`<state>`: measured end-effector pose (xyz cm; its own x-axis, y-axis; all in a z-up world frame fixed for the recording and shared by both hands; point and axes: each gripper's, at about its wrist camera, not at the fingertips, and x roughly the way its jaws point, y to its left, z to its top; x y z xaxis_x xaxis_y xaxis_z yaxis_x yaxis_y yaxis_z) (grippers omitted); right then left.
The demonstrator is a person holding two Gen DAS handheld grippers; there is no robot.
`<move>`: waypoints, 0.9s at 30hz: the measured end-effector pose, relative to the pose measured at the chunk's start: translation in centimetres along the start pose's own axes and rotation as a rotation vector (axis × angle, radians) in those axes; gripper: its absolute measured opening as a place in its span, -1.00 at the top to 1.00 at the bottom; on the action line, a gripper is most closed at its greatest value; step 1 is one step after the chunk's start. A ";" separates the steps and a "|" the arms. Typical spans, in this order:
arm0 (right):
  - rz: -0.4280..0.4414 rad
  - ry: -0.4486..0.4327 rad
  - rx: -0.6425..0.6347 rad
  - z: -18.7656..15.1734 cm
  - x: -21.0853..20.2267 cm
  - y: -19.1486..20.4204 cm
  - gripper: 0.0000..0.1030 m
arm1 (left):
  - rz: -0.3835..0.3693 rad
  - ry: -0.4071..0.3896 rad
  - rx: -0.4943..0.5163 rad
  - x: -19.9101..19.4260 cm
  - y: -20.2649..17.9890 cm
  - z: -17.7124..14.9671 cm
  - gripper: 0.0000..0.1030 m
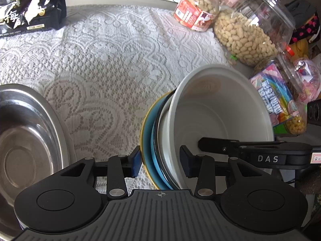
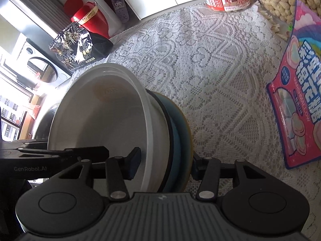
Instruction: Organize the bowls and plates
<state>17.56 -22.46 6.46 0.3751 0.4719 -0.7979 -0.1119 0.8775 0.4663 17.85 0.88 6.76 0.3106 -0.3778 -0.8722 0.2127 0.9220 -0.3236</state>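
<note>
Stack of white bowl [image 1: 218, 108] nested on blue plate [image 1: 149, 140] is tilted above the lace-covered desk [image 1: 112, 60], near steel bowl [image 1: 26, 140]. Left hand-held gripper [image 1: 160, 160] and right hand-held gripper [image 2: 164, 164] each clamp its rim from opposite sides, probably sharing the load.

The middle of the lace cloth [image 1: 112, 60] lies open, wide enough for a gripper to pass. A steel basin [image 1: 26, 132] blocks the left edge, a black snack bag [image 1: 30, 6] the far left corner. Peanut jars [image 1: 246, 32] and a marshmallow packet [image 2: 297, 100] crowd the right side.
</note>
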 end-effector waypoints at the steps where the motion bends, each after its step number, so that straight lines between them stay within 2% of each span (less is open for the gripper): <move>1: 0.003 -0.001 0.004 -0.1 0.1 0.0 0.03 | 0.006 0.007 0.004 0.3 -0.1 -0.1 0.19; 11: 0.007 -0.002 -0.010 -0.2 0.1 0.1 0.03 | 0.009 0.049 -0.002 0.9 0.0 0.1 0.21; 15: 0.010 -0.008 -0.011 -0.3 0.0 0.1 0.02 | 0.031 0.064 -0.003 1.0 -0.5 0.4 0.20; 19: -0.007 0.023 0.029 0.0 0.1 0.1 -0.01 | 0.053 0.090 -0.010 1.0 -0.9 0.7 0.20; 27: -0.031 0.038 0.027 0.1 -0.4 0.6 -0.01 | 0.035 0.114 -0.031 0.6 -0.8 0.8 0.20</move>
<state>17.42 -22.16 7.11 0.3425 0.4475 -0.8261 -0.0759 0.8896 0.4504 18.58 -0.12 6.79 0.2098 -0.3351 -0.9185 0.1745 0.9372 -0.3021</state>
